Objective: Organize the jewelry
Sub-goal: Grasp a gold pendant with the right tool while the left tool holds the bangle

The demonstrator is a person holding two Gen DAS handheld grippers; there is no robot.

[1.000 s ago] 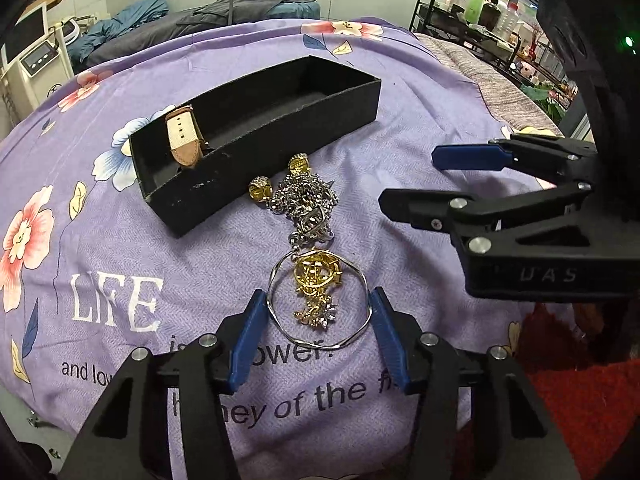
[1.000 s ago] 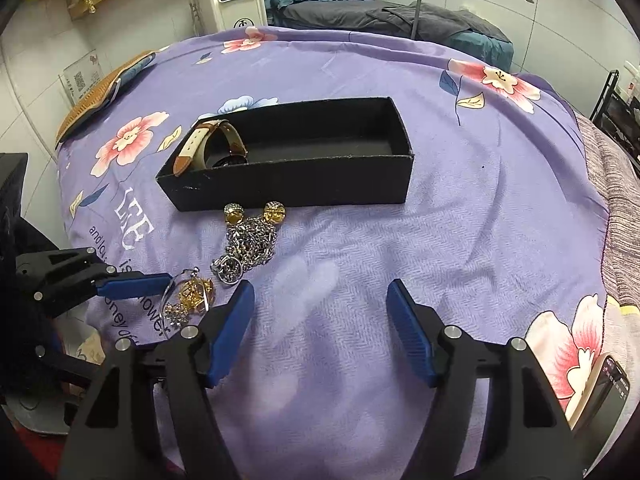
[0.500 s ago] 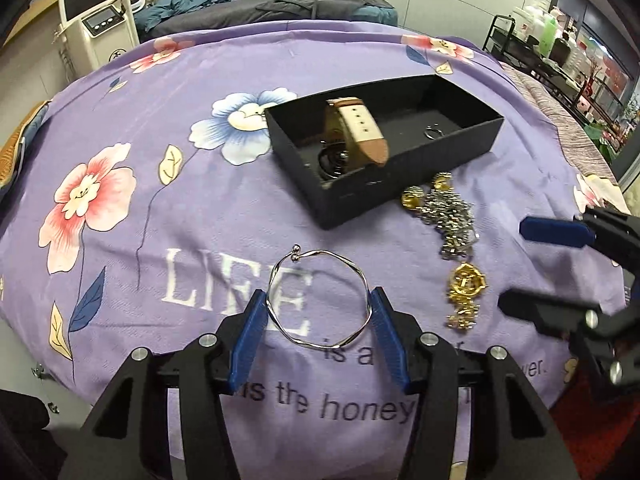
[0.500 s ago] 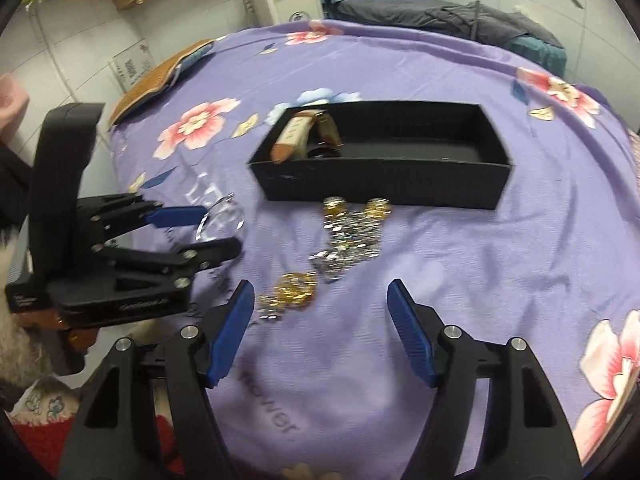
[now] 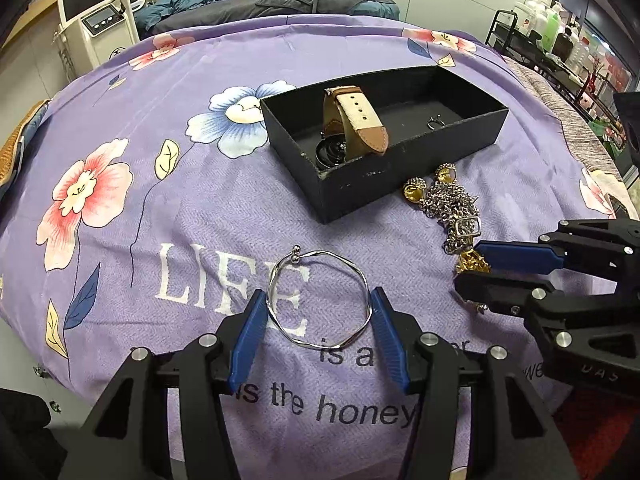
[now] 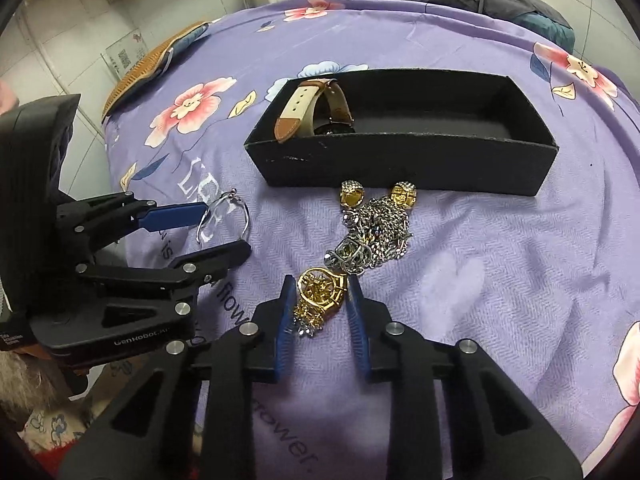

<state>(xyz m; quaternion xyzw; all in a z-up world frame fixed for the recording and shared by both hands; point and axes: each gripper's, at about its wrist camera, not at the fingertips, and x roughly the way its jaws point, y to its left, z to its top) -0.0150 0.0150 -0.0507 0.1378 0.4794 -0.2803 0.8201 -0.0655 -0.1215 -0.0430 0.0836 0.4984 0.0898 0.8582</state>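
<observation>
Both tongs grip: left tongs (image 5: 318, 320) the bangle (image 5: 320, 298), right tongs (image 6: 320, 304) the gold brooch (image 6: 320, 294).

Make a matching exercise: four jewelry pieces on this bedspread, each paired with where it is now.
Items:
1. silver bangle
2. strap watch
3. gold brooch
4. silver chain pile

Places:
A. inside the black box
B. between the right gripper jaws
C. between the left gripper jaws
D. on the cloth just in front of the box

Pairs: 1-C, 2-A, 3-B, 4-D
</observation>
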